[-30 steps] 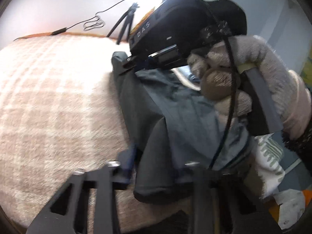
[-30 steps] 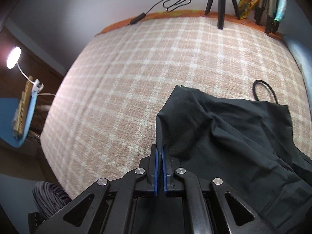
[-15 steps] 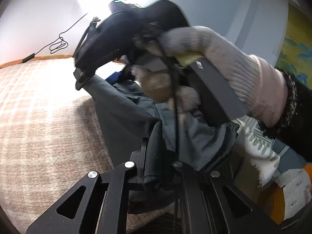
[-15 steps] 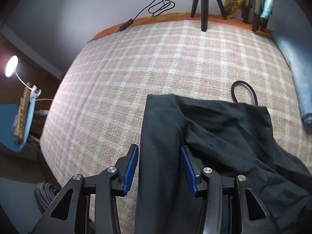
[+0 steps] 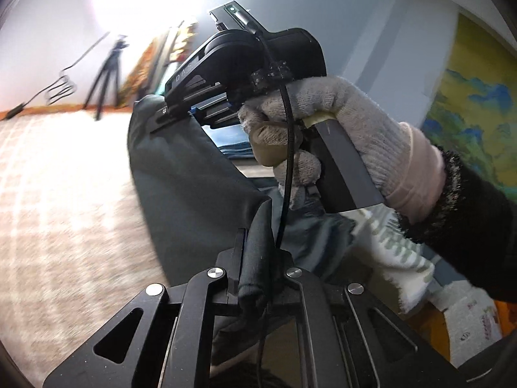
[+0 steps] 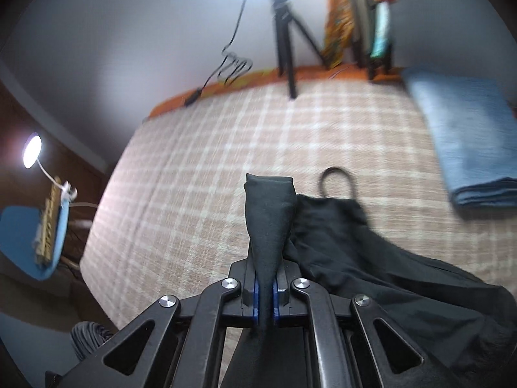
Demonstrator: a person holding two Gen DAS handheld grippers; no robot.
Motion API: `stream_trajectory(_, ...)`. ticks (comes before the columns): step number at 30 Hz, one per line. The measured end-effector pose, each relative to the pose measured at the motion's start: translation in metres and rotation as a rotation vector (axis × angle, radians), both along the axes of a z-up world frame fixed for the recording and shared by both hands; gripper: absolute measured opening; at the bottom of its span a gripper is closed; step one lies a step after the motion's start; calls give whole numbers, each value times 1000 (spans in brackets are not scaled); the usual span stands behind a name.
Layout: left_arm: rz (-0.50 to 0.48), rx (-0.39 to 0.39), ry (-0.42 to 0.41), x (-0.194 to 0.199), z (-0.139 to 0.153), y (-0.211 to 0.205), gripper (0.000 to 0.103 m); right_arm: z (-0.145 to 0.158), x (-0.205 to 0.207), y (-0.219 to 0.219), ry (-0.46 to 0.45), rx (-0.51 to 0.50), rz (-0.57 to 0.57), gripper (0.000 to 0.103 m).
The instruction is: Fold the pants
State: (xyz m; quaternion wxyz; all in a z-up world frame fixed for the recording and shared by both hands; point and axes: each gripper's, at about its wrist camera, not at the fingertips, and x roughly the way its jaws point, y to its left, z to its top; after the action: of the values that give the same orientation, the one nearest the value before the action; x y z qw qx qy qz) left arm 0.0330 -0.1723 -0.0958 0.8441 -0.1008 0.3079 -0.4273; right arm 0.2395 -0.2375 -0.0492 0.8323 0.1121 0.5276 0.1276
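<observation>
In the left wrist view, the left gripper (image 5: pixel 258 258) fills the bottom of the frame, its jaws clenched on a bunched edge of the dark pants (image 5: pixel 181 174). The cloth runs up from there to the right gripper (image 5: pixel 171 116) at upper centre, held by a gloved hand (image 5: pixel 339 135). The pants hang taut between the two, lifted off the checked bed cover (image 5: pixel 64 194) at left.

In the right wrist view, the right gripper (image 6: pixel 265 294) at lower centre has just been closing, and its jaws now grasp a fold of the pants (image 6: pixel 269 213). The rest of the garment trails to the lower right on the bed, a black loop (image 6: pixel 337 182) just behind it and folded blue cloth (image 6: pixel 465 142) at upper right.

The step in hand looks like lifting one edge to start a fold. Next, both grippers likely need to carry that edge across together, keeping it taut and level.
</observation>
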Motion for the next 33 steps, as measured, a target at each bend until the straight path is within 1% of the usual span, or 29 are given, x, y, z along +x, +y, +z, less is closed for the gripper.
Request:
stream_trajectory(5,-103,-7,-38,-3,17,-33,6,22,-22,-48,-44,12,-70,3)
stream_trajectory(16,-270,-16,-46,-3,28,-99,6,34,-54,-145,-71,-3,-213,3)
stream_trajectory(19,-310,-13,-51,-7,28,-117,6,36,-61,-165,-71,-16,-237,3)
stream_trajectory(27,-396,-12,-39,-10,24,-162,6,29,-78,-219,-47,-71,-299,3)
stream_trajectory(33,-441,15,-18,-8,20,-189,6,8,-86,-260,-14,-90,-357,3)
